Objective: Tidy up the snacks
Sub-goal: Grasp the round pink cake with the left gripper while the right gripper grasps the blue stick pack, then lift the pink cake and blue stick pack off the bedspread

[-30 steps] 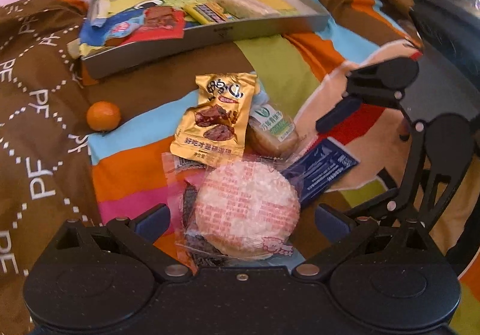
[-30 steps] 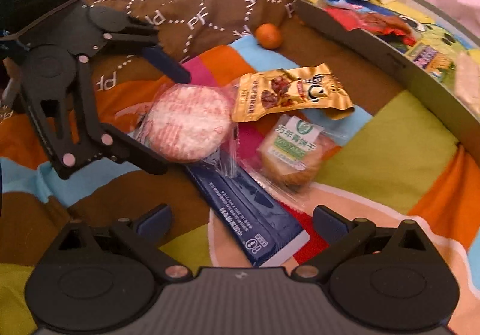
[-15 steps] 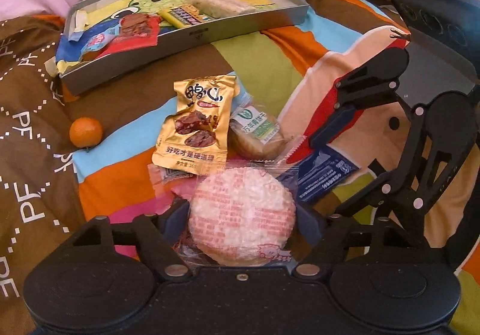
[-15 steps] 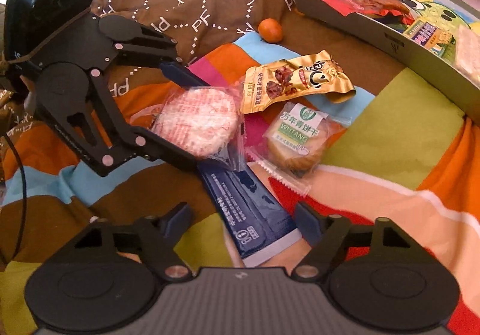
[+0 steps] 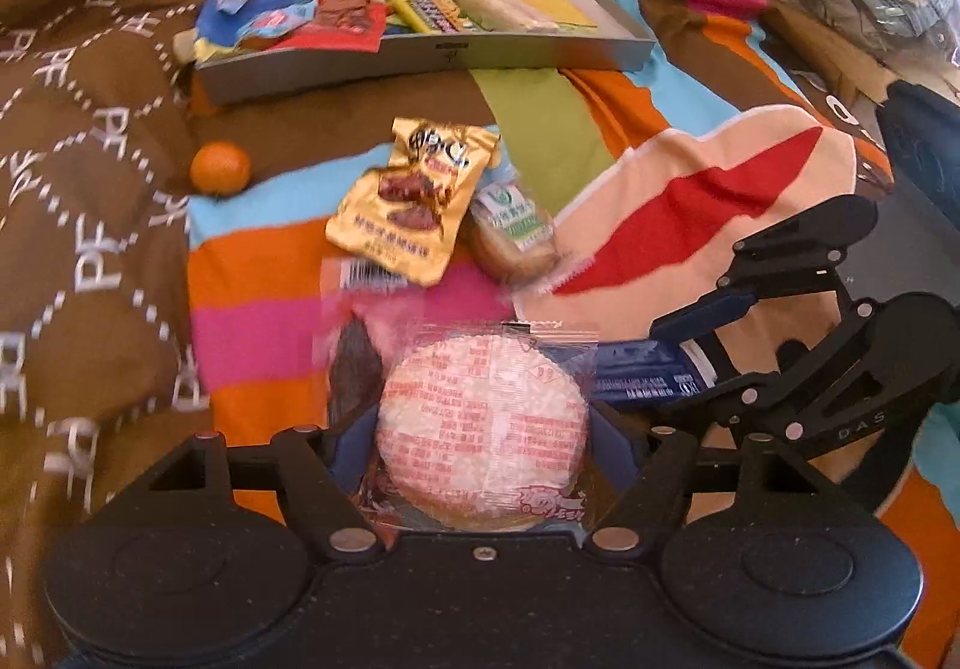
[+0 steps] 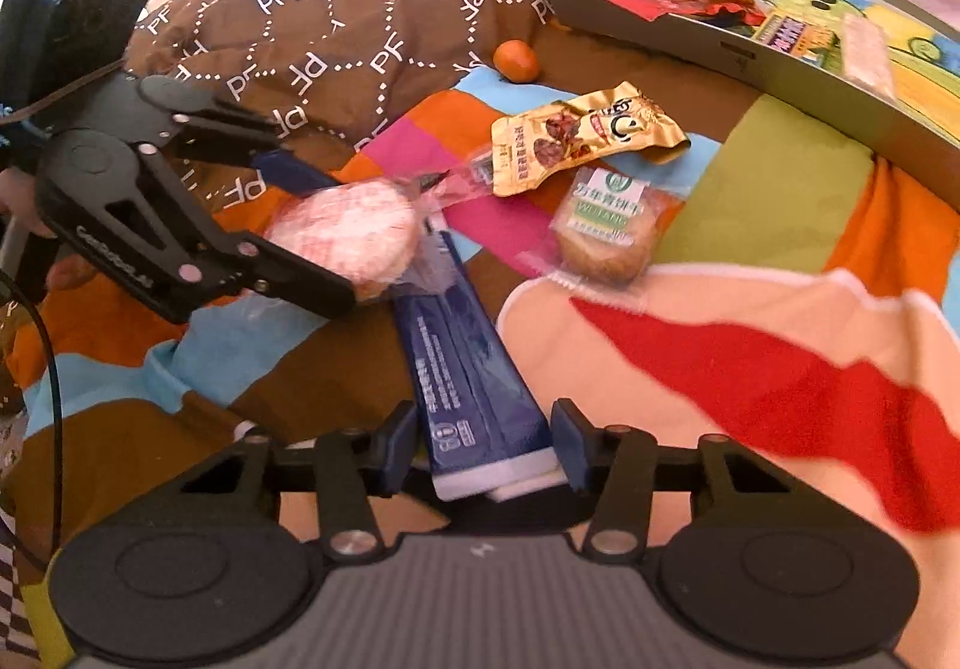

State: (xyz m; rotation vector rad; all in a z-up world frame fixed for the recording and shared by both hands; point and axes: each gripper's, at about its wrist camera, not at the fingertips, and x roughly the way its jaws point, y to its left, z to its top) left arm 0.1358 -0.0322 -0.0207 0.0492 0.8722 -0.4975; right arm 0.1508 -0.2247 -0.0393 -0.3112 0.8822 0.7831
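Bedding, striped blanket [image 5: 690,87]. Blue pack [image 6: 474,387]: long axis running straight away from right gripper [image 6: 483,447], near end between its jaws, which are narrowed to the pack's sides, contact likely. Rice cake [image 5: 483,429]: round, wrapped, clamped in left gripper [image 5: 474,447]. Gold pouch [image 5: 414,201], biscuit [image 5: 513,237], orange [image 5: 220,168] loose beyond. Tray [image 5: 432,57] farthest, part filled.

Gold packet [image 5: 414,207], navy sachet [image 6: 474,387], orange fruit [image 5: 220,168], possibly pink-printed white cake [image 5: 483,429]

My left tongs [image 5: 483,438] hide the rice cracker's [image 5: 480,429] sides; at two o'clock, its pack covers the blue packet's [image 5: 636,378] end.
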